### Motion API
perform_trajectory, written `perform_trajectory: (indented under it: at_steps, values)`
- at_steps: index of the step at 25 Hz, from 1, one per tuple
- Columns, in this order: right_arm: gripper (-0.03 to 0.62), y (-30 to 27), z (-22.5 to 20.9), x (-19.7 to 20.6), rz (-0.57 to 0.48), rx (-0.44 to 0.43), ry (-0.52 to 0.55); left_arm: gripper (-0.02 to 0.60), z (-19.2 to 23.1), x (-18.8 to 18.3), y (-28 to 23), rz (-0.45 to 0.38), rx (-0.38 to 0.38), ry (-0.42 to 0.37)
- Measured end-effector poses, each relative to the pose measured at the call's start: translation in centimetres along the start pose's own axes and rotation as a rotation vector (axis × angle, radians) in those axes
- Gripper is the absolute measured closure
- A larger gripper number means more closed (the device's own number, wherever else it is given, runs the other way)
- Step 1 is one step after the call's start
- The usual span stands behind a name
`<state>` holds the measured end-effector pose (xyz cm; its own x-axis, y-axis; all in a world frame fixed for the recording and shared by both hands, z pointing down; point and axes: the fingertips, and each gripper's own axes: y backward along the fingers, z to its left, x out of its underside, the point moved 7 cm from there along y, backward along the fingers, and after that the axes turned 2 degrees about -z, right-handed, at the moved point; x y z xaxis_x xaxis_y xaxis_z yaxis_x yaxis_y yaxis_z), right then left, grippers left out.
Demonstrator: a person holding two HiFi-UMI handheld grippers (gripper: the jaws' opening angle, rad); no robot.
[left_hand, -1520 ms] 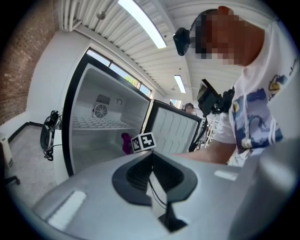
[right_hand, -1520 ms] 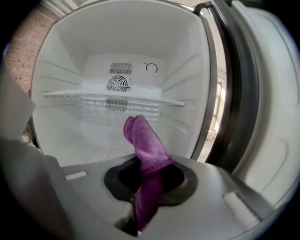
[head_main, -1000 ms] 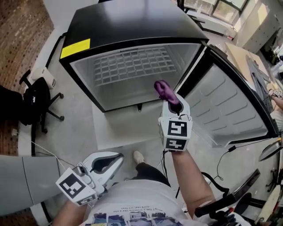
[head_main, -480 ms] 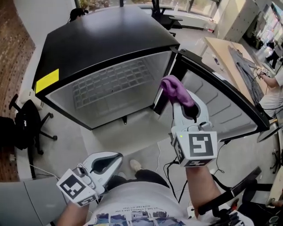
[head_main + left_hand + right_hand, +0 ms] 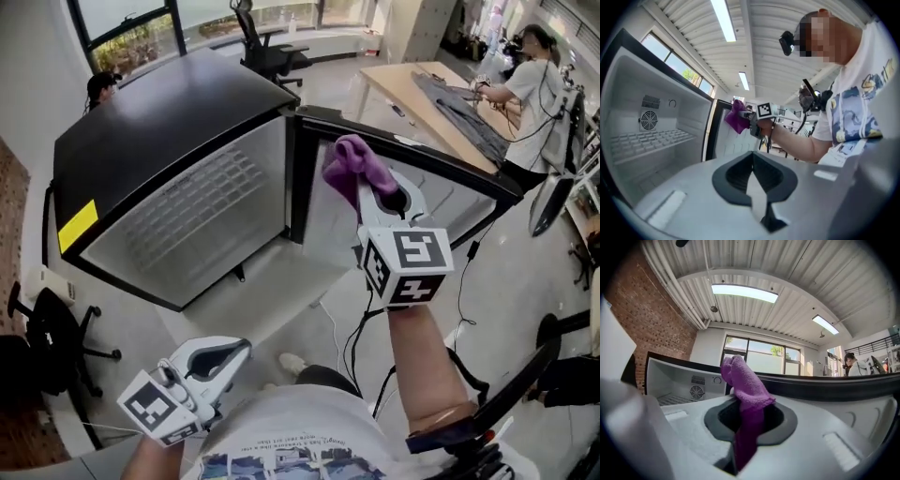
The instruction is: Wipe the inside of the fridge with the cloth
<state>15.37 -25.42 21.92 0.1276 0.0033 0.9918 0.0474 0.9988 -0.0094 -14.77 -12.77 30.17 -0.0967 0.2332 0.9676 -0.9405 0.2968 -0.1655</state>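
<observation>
Our right gripper (image 5: 364, 195) clenches the purple cloth (image 5: 347, 164), raised just right of the open fridge (image 5: 178, 225). Our left gripper (image 5: 230, 359) hangs near us, closed and empty. Wiping seems not yet begun; next the cloth must go left, inside.

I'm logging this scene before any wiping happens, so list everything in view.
fridge: one, black, centre left, door open
shelf: one, white wire, inside the fridge
sticker: one, yellow, fridge's front edge
cloth: one, purple, in front of the open door
office chair: one, black, lower left
desk: one, wooden, upper right
bystander: one, white top, at the desk
right gripper: one, white, shut on the cloth
left gripper: one, white, low by the body, shut, empty
</observation>
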Motion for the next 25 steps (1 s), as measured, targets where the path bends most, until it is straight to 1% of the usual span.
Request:
perform_trajectory:
  at_steps: [4,12,25]
  values:
    - [0.54,1.2,-2.0,0.7,0.028,0.055,0.0,0.576,-0.7,-0.3,-0.9,0.01,0.063,-0.02]
    - [0.54,4.0,-5.2,1.0,0.057,0.152,0.009,0.575,-1.2,-0.9,-2.5,0.019,0.134,-0.023]
    - [0.54,10.0,-11.7,1.7,0.087,0.331,0.016,0.575,-2.8,-1.1,-6.0,0.031,0.251,-0.049]
